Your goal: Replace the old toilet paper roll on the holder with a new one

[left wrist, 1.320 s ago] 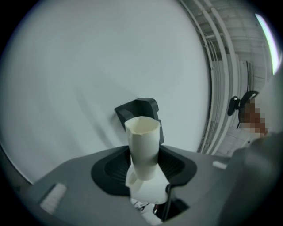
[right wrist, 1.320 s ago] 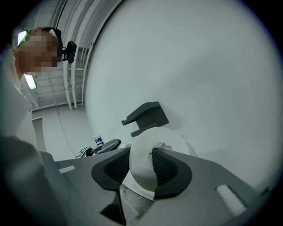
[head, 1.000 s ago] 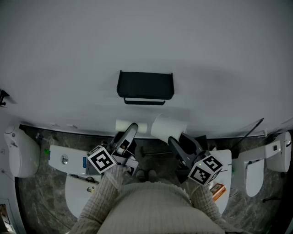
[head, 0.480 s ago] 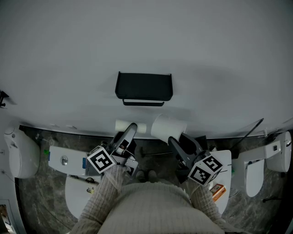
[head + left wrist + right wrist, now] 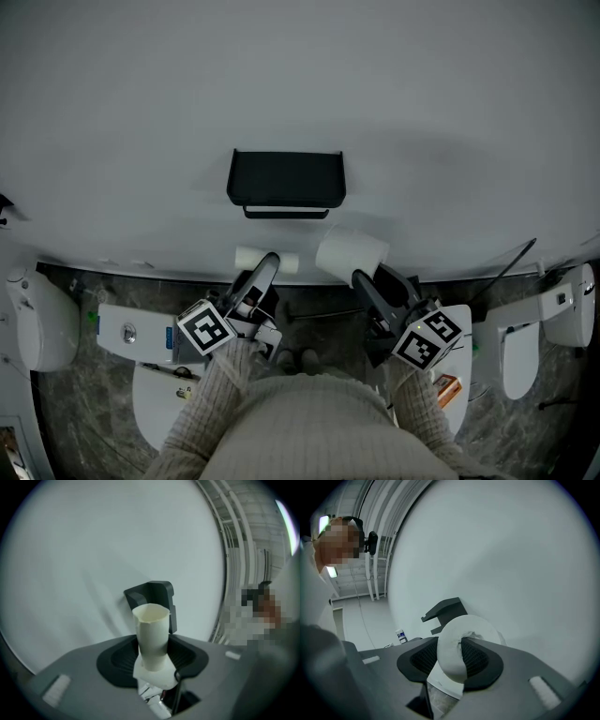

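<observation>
A black holder (image 5: 286,180) is fixed to the white wall, and its bar carries no roll. My left gripper (image 5: 267,264) is shut on an empty cardboard tube (image 5: 265,258), held below the holder and a little left. In the left gripper view the tube (image 5: 151,634) stands up between the pads, with the holder (image 5: 157,595) behind it. My right gripper (image 5: 367,277) is shut on a full white toilet paper roll (image 5: 352,253), below the holder's right end. In the right gripper view the roll (image 5: 459,651) fills the jaws, and the holder (image 5: 443,611) lies ahead to the left.
White toilets stand on the grey stone floor at the left (image 5: 37,319) and right (image 5: 562,319). A white cistern (image 5: 141,328) lies below my left hand and a small orange box (image 5: 448,389) by my right sleeve. Pipes (image 5: 234,550) run up the wall.
The holder sits slightly further left in the head view than before. The right gripper and its roll have edged a little up and right. The left gripper has kept still.
</observation>
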`<state>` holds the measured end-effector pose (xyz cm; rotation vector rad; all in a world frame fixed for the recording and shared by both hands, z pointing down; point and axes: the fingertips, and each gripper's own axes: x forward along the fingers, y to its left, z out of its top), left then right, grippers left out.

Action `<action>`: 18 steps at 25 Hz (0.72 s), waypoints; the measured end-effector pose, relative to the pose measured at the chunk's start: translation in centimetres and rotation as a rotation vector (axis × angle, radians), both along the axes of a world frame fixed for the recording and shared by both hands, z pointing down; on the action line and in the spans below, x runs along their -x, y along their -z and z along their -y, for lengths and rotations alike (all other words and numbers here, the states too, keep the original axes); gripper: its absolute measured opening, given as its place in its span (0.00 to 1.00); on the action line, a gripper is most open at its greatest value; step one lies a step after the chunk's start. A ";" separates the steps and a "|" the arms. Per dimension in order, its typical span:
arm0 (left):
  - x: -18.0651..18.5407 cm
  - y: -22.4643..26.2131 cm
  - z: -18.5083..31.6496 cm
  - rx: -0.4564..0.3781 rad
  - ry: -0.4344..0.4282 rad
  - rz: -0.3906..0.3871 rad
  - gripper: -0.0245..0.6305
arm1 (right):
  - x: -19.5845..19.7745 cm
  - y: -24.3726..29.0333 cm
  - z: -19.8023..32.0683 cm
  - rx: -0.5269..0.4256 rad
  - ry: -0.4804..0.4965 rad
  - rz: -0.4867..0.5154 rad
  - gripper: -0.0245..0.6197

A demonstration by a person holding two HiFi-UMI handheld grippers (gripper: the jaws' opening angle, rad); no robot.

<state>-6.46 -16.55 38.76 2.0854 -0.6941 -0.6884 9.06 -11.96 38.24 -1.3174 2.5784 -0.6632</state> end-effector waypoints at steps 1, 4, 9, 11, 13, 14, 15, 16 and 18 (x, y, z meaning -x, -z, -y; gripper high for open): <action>-0.2 0.1 0.1 -0.002 0.000 0.002 0.31 | -0.3 0.2 0.2 -0.008 -0.001 0.001 0.26; -0.5 -0.1 0.3 0.004 -0.003 0.011 0.31 | -1.3 0.7 1.0 -0.021 -0.011 0.013 0.26; -1.1 0.3 0.9 -0.008 -0.004 -0.020 0.31 | -2.2 1.6 2.2 -0.045 -0.005 0.011 0.26; -1.3 0.0 1.0 0.006 -0.003 -0.027 0.31 | -2.4 2.0 2.6 -0.057 0.004 0.018 0.26; -1.3 -0.4 1.1 0.031 0.001 -0.025 0.31 | -2.5 2.3 3.2 -0.064 0.012 0.025 0.26; -1.4 -0.6 1.1 0.040 0.000 -0.031 0.31 | -2.6 2.4 3.4 -0.065 0.015 0.028 0.26; -1.5 -0.7 1.1 0.050 -0.001 -0.042 0.31 | -2.6 2.5 3.6 -0.065 0.019 0.033 0.26; -1.5 -0.8 1.1 0.054 -0.001 -0.050 0.31 | -2.6 2.5 3.8 -0.065 0.024 0.040 0.26; -1.4 -0.8 1.0 0.047 0.003 -0.048 0.31 | -2.5 2.7 3.9 -0.068 0.040 0.052 0.26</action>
